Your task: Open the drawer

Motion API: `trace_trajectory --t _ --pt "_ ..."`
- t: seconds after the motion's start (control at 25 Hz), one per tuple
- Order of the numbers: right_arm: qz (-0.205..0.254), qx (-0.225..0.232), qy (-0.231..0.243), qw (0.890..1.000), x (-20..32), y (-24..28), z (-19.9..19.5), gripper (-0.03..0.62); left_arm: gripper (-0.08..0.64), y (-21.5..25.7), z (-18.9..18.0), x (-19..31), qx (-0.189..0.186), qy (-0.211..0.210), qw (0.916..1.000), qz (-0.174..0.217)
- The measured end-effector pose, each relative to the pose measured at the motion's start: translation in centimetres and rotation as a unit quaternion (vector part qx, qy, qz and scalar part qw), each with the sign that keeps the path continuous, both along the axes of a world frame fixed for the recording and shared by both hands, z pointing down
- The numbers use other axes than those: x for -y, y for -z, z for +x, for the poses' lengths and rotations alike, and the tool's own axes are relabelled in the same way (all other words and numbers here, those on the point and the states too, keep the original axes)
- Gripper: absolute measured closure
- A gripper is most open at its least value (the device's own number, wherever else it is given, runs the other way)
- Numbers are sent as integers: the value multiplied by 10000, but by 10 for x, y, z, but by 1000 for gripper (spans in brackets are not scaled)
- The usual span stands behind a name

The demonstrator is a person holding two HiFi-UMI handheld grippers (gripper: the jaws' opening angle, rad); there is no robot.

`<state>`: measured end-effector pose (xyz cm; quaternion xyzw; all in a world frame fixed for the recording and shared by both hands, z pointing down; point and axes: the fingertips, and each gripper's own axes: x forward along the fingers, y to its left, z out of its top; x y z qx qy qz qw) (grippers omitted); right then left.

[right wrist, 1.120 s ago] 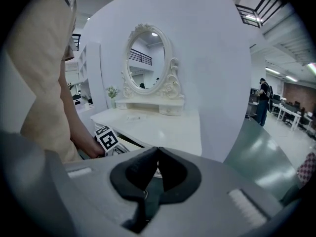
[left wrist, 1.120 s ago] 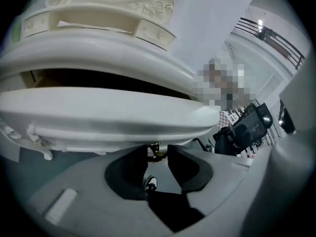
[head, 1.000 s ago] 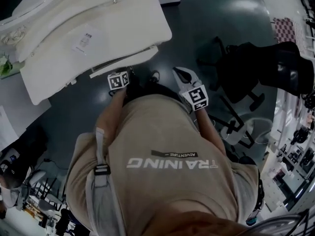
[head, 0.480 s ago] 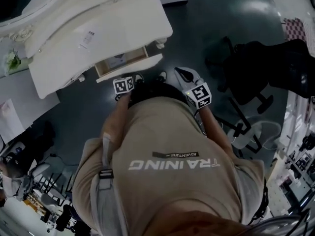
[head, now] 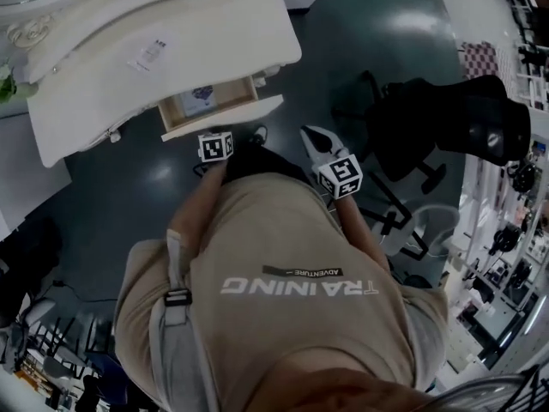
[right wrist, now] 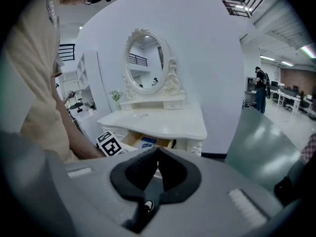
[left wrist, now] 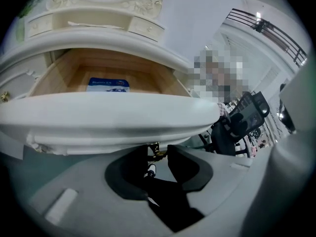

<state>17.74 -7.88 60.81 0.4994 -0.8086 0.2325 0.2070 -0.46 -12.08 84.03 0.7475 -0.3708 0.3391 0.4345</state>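
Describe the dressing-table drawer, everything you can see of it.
The white-fronted wooden drawer stands well open from the white dressing table. Its front is a curved, glossy white panel; inside, the walls and floor look like pale bare wood. A flat blue-and-white packet lies inside, toward the back. A small brass pull hangs below the front, and the left gripper has its jaws closed on it.

The left hand-held gripper (left wrist: 157, 148) reaches forward, its jaws drawn close and pinching a small brass knob (left wrist: 155, 153). To its right, the right hand-held gripper (right wrist: 158, 151) has its jaws pressed together, empty. Both forearms extend ahead of the torso.
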Motion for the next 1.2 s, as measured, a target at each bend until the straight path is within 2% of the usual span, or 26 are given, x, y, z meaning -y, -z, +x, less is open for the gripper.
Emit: trace_trajectory --t 0.2,0.32,0.6,0.84,1.2 --pt "-211 -183 112 9995 -41 -10 -29 589 428 -1 -7 -7 -85 -51 9998 178" --pt "-163 -302 181 9992 -56 -9 -25 589 428 0 0 -19 -156 -83 9996 212" --pt "131 -212 320 9992 -78 1 -8 589 428 4 8 -46 -54 -43 9998 178" --pt "174 18 625 9979 -112 -1 26 589 428 7 13 -67 273 149 9993 184" --pt "-136 357 874 9954 -169 -43 76 589 426 5 28 -93 895 578 9939 297"
